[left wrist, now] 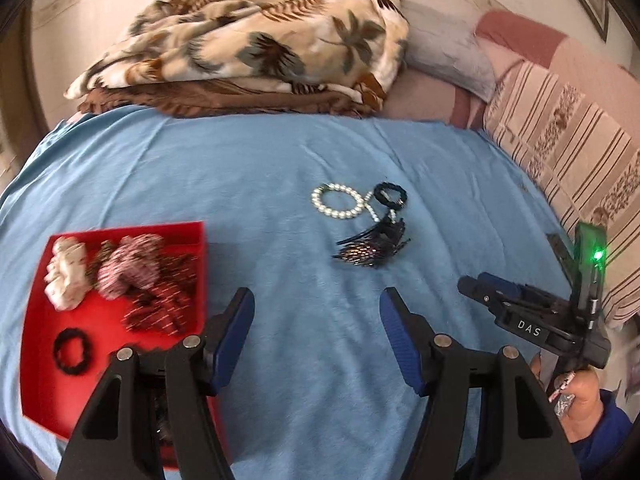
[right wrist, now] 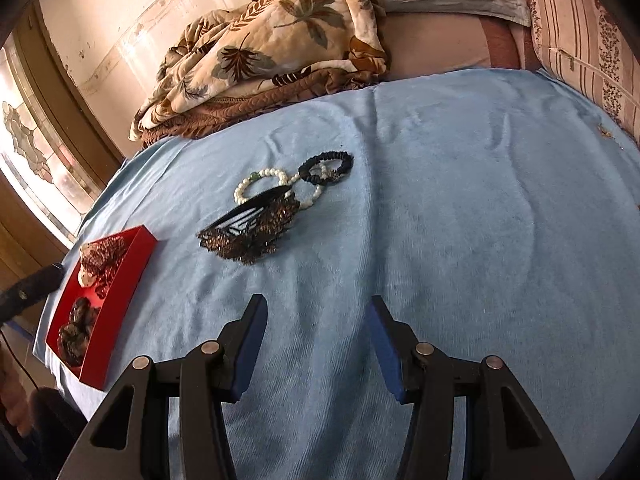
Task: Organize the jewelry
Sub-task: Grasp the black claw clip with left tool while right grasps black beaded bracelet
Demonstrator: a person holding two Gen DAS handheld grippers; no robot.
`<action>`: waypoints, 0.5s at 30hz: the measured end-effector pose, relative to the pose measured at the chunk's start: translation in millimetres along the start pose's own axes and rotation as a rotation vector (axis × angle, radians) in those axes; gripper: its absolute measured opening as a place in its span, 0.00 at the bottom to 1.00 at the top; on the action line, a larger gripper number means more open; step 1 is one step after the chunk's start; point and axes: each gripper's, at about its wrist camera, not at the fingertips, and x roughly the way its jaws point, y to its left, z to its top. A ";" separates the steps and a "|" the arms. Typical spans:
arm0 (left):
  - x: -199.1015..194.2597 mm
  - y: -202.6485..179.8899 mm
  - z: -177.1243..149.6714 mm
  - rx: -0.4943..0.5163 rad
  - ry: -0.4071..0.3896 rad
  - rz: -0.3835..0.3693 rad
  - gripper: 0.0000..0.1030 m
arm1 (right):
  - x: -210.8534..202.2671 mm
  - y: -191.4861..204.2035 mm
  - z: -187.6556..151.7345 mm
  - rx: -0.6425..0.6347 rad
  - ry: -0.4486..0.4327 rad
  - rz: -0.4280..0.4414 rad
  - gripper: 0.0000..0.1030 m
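Observation:
A red tray (left wrist: 38,344) lies on the blue sheet at the left; it also shows in the right wrist view (right wrist: 120,300). It holds scrunchies (left wrist: 128,268) and a black hair tie (left wrist: 72,350). On the sheet lie a pearl bracelet (left wrist: 336,202), a black hair tie (left wrist: 390,194) and a dark beaded hair clip (left wrist: 370,246); the clip also shows in the right wrist view (right wrist: 252,232). My left gripper (left wrist: 318,320) is open and empty, beside the tray. My right gripper (right wrist: 316,324) is open and empty, short of the clip; it also shows in the left wrist view (left wrist: 480,288).
A folded leaf-print blanket (left wrist: 256,40) lies at the back of the bed. Striped pillows (left wrist: 568,152) stand along the right side. A window (right wrist: 28,148) is at the left in the right wrist view.

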 end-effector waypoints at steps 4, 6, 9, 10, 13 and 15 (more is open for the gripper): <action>35.0 -11.6 16.0 0.018 0.028 -0.014 0.62 | 9.5 -3.8 16.8 0.001 -0.011 0.009 0.54; 53.6 -14.8 24.4 0.021 0.047 -0.021 0.62 | 15.6 -5.1 27.0 -0.002 -0.015 0.014 0.54; 81.1 -18.2 33.8 0.006 0.078 -0.058 0.60 | 31.1 -10.7 48.0 0.004 -0.013 0.014 0.54; 89.9 -19.6 36.4 0.003 0.092 -0.059 0.57 | 36.7 -12.9 54.2 0.006 -0.011 0.013 0.54; 114.2 -26.7 43.1 0.022 0.117 -0.068 0.54 | 59.6 -16.9 75.7 0.000 0.003 0.003 0.49; 125.6 -29.8 45.4 0.036 0.125 -0.046 0.54 | 74.2 -18.3 88.3 -0.009 0.013 -0.024 0.49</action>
